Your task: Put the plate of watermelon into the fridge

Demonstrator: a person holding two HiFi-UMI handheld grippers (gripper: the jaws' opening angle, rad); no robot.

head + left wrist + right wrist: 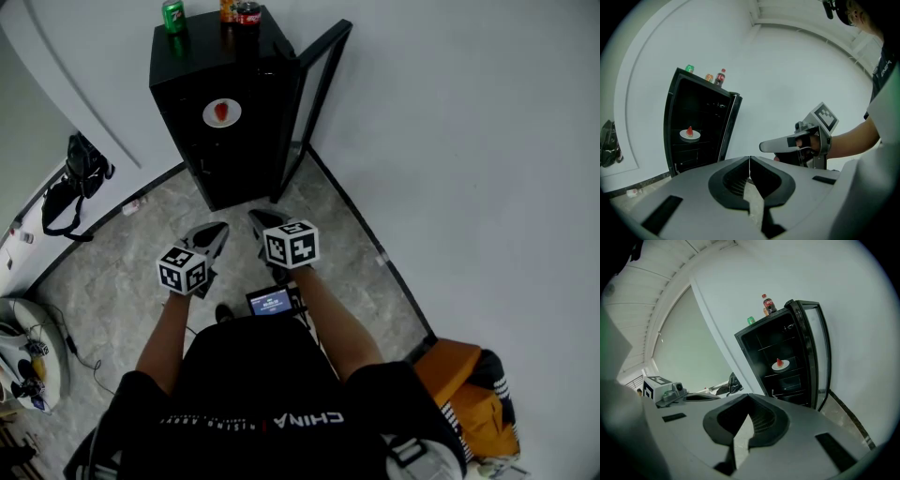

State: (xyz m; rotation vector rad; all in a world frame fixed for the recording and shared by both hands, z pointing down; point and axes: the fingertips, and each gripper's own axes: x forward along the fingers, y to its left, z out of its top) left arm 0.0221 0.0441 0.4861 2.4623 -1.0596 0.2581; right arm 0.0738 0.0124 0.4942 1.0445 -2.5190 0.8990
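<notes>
A white plate with a red watermelon slice (221,113) rests on a shelf inside the black fridge (225,141), whose glass door (317,94) stands open to the right. The plate (689,134) shows in the left gripper view and the plate (780,364) in the right gripper view too. My left gripper (217,231) and right gripper (259,219) hang side by side over the floor, well short of the fridge. Both are shut with nothing between the jaws. The left gripper view also catches the right gripper (763,146) in a hand.
A green can (173,16), an orange can (228,9) and a cola bottle (247,13) stand on the fridge top. A black bag (75,183) lies at the left wall, an orange bag (469,394) at the lower right. White walls close the corner behind the fridge.
</notes>
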